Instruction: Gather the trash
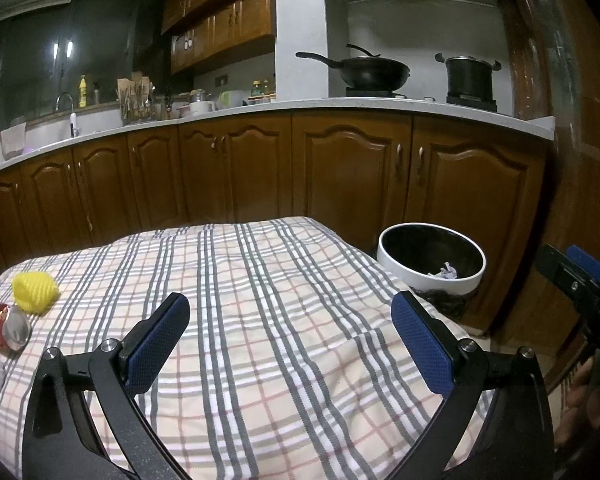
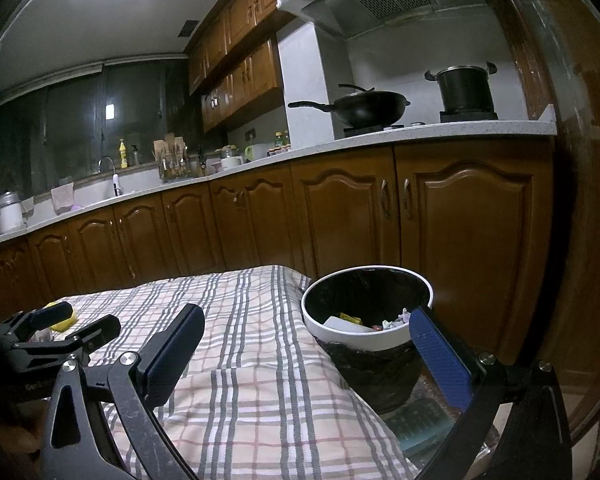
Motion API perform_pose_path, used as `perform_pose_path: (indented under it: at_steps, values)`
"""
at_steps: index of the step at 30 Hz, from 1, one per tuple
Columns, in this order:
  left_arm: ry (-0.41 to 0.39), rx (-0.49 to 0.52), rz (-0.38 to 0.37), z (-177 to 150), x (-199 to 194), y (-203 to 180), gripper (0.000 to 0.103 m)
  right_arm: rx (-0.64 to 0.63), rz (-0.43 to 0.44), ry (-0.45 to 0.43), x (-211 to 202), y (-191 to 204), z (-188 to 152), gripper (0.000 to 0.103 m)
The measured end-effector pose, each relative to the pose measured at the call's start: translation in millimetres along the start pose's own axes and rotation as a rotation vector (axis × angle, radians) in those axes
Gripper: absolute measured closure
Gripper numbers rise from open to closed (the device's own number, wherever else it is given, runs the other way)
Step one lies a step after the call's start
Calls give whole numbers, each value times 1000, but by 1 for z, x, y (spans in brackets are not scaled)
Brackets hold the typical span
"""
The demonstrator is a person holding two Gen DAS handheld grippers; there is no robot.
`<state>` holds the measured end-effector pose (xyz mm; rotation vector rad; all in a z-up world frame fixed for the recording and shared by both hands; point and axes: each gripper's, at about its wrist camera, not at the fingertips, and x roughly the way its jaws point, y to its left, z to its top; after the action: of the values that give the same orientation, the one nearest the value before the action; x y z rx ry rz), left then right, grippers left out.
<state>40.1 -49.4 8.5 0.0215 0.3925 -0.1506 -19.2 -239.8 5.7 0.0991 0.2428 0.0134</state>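
Left wrist view had my left gripper spread wide and empty over the plaid tablecloth, with leftover trash at nine o'clock: a yellow foam fruit net, a red-and-clear wrapper just beside it, and something white at the frame edge I could not identify. The white-rimmed trash bin stood at two o'clock off the table's corner, scraps already inside. My right gripper was also spread, holding nothing, near the bin. I judged we were between pickups; next I needed to swing left, straddle the net and pinch gently.
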Motion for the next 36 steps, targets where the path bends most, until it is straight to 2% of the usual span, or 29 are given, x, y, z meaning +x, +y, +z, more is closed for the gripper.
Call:
perform_pose_path:
  at_steps: [36]
  values:
    - [4,7,-11,-2,11,0,0,8,13,-4,-1,6,4,0]
